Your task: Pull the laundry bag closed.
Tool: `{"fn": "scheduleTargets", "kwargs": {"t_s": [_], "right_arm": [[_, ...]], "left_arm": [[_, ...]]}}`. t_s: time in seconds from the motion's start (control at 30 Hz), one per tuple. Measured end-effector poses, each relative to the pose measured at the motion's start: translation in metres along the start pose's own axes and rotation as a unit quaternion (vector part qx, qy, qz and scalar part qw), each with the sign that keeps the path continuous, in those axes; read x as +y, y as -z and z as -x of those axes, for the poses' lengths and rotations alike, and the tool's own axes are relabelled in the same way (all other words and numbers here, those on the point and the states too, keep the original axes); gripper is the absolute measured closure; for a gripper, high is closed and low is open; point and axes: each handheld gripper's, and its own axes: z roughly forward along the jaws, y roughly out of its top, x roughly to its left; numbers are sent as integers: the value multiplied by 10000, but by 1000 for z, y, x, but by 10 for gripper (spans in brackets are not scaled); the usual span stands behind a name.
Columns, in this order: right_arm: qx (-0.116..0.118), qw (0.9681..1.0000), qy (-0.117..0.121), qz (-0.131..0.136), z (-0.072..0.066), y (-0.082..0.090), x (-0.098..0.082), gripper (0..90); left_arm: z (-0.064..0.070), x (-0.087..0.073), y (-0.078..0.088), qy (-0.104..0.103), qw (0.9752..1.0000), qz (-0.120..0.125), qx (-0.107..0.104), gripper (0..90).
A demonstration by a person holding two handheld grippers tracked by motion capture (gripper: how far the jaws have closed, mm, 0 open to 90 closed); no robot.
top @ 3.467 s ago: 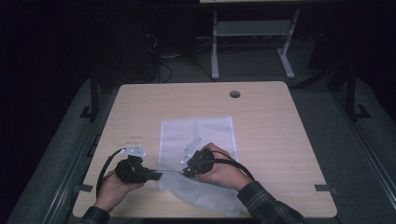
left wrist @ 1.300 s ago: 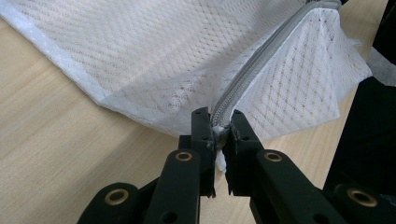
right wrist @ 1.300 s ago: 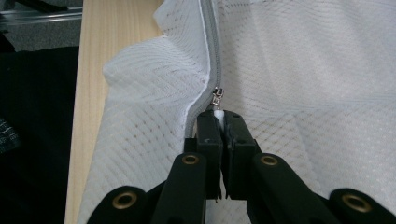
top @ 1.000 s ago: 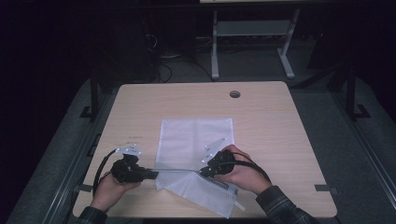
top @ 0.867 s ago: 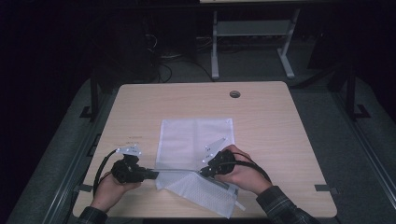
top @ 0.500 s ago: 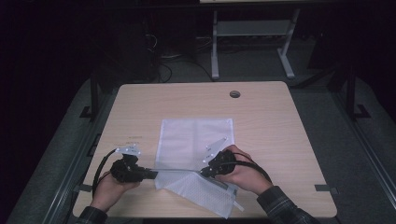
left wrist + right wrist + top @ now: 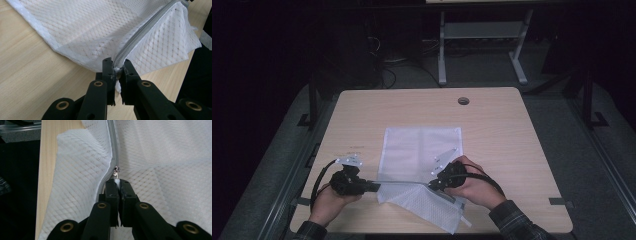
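Note:
A white mesh zip bag [image 7: 422, 145] lies flat in the middle of the wooden table [image 7: 512, 130], with its near part folded up toward the front edge. The grey zipper [image 7: 140, 37] runs taut between my two grippers. My left gripper [image 7: 376, 186] is shut on the zipper's left end [image 7: 117, 71], lifting that corner off the wood. My right gripper [image 7: 432, 186] is shut on a small white tab right behind the metal slider [image 7: 116, 171], which stands just past its fingertips [image 7: 111, 185]. Mesh [image 7: 80, 182] bulges on both sides of the zipper line.
A round cable hole [image 7: 463, 101] sits near the table's far edge. Behind the table stands a grey metal frame [image 7: 482, 45] on a dark floor. A black cable [image 7: 319, 177] loops from the left gripper near the table's left edge.
Since the earliest frame my right gripper has slid rightward along the zipper, away from the left one. Over the last second both hands have held still.

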Motion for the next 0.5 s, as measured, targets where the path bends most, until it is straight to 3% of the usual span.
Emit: {"fn": "scheduleTargets", "kwargs": {"t_s": [0.5], "right_arm": [[-15, 10000, -52, -7, 0, 4, -7, 867]], "left_arm": [[0, 0, 0, 6, 10000, -35, 24, 832]]}}
